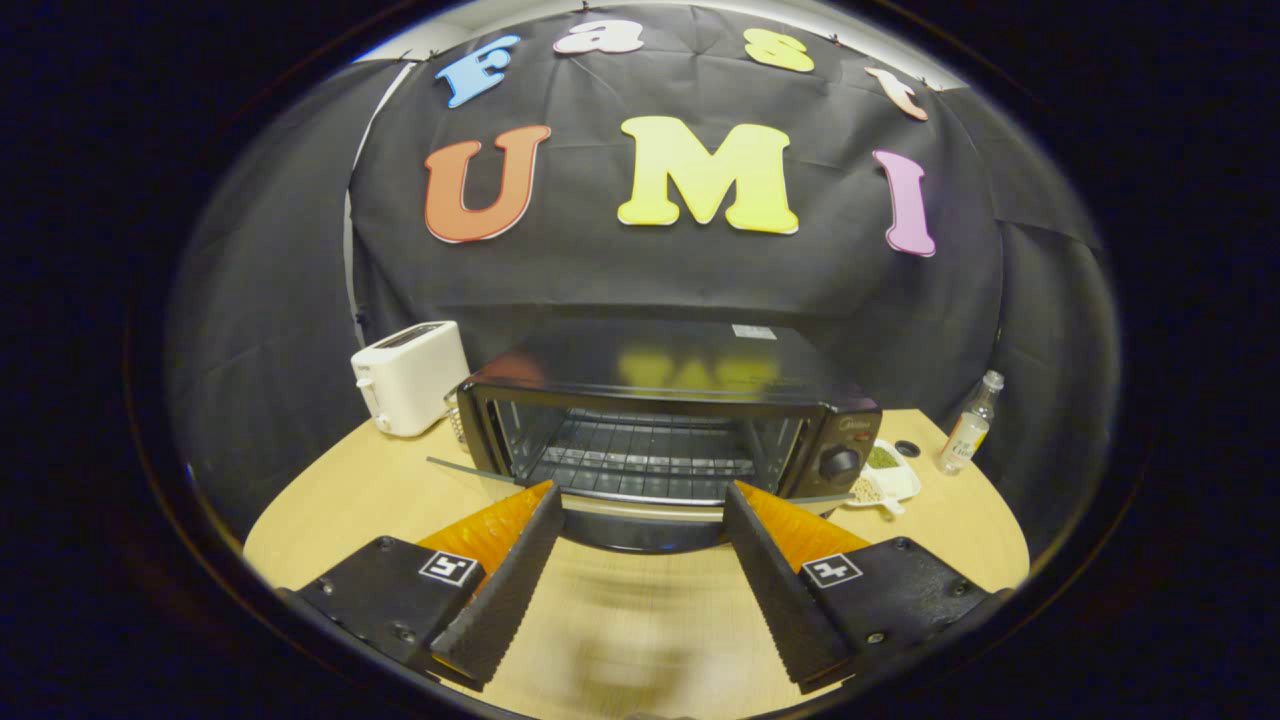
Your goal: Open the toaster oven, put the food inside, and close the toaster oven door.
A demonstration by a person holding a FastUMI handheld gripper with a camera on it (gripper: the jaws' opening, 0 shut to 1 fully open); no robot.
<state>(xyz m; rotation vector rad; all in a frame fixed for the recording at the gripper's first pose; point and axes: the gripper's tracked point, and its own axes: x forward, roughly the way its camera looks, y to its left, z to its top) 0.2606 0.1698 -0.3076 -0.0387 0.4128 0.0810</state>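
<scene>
The black toaster oven [670, 400] stands on the round wooden table [340, 500], just ahead of my fingers. Its door [640, 503] hangs down flat and open, seen nearly edge-on, with the dark handle [640, 535] at its front edge. Inside, the wire rack [640, 465] is bare. My gripper [642, 492] is open, its fingers wide apart on either side of the handle, fingertips level with the door's front edge and pressing on nothing. A small white dish [885, 478] with green and pale bits of food sits right of the oven.
A white toaster [410, 375] stands left of the oven at the back. A small clear bottle [968, 425] stands far right, with a small dark round thing [907, 449] near it. The table's edge curves close on both sides.
</scene>
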